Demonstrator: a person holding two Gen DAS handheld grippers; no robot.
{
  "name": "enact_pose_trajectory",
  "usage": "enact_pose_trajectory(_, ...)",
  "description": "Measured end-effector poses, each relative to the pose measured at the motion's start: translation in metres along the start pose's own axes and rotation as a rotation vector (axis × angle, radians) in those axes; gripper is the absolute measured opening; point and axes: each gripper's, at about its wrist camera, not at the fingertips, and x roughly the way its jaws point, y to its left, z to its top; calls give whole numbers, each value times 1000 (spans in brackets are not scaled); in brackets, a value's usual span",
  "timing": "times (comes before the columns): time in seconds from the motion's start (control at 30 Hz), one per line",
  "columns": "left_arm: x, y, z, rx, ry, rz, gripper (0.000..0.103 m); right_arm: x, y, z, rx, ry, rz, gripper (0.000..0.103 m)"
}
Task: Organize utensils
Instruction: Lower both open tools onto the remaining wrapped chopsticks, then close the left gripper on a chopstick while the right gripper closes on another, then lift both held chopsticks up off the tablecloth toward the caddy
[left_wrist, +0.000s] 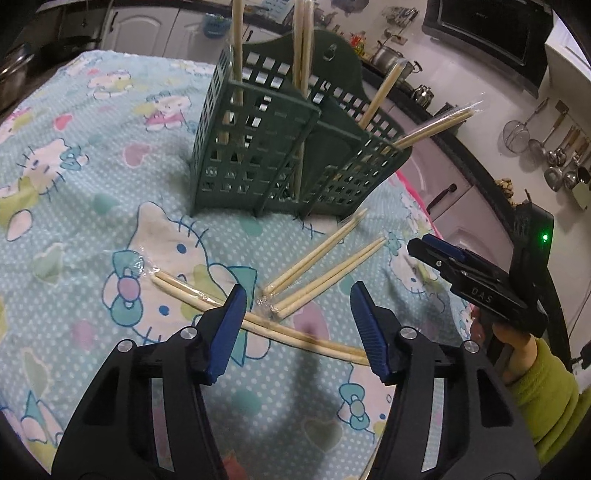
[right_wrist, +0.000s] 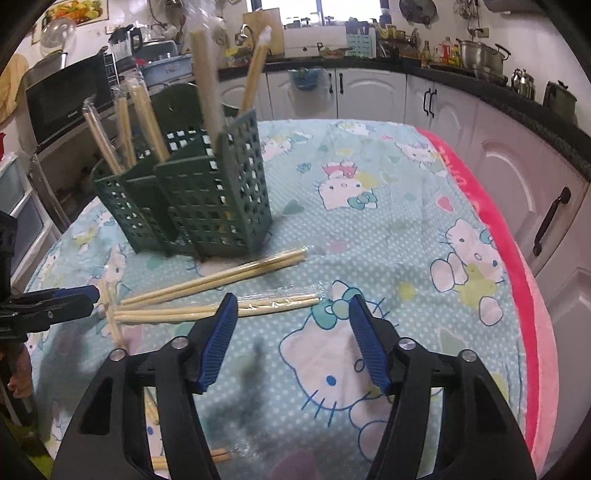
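A dark green slotted utensil holder (left_wrist: 258, 147) (right_wrist: 207, 199) stands on the cartoon-cat cloth, with several plastic-wrapped chopstick pairs upright in its compartments. More wrapped pairs lie loose in front of it. My left gripper (left_wrist: 297, 291) hovers open over one long pair (left_wrist: 295, 332) that runs across under its fingers. Two other pairs (left_wrist: 317, 254) fan out toward the holder. My right gripper (right_wrist: 292, 301) is open above the cloth, its left finger over the end of a wrapped pair (right_wrist: 273, 304). Another pair (right_wrist: 221, 277) lies just beyond. Neither gripper's pads press on anything.
The cloth-covered table (right_wrist: 369, 229) has a pink edge (right_wrist: 517, 266) on the right. Kitchen cabinets and a counter with pots surround it, and a black microwave (right_wrist: 66, 99) stands behind the holder. A hand in a green sleeve (left_wrist: 535, 376) carries the right gripper. One more chopstick pair (right_wrist: 218, 456) lies under it.
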Motion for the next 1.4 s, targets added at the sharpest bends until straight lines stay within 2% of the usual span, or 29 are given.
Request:
enact_pose_trajectory(0.17,13,9,2,-50,31,-19,40,14,-6,3,5,21,-1,52)
enact_pose_trajectory(0.33,21,19,6,-103,45,-38,36,26,-6,8,5,39,22,49)
enact_pose_trajectory(0.6,23,29,9,-146,65,-59,17,41,-15,11,63,77,64,47)
enact_pose_trajectory(0.7,23,36,9,-152,71,-59,9,45,-17,11,78,87,65,42)
enact_pose_trajectory(0.8,24,39,9,-160,75,-65,7,50,-20,11,95,99,72,39)
enact_pose_trajectory(0.9,23,40,9,-161,77,-67,5,55,-25,10,124,108,80,30)
enact_pose_trajectory(1.03,25,39,9,-158,75,-67,4,56,-28,11,144,102,74,12)
enact_pose_trajectory(1.1,25,39,9,-158,73,-69,4,55,-30,11,152,94,67,6)
enact_pose_trajectory(1.4,12,42,8,-166,39,-80,2,39,-32,10,157,40,45,3)
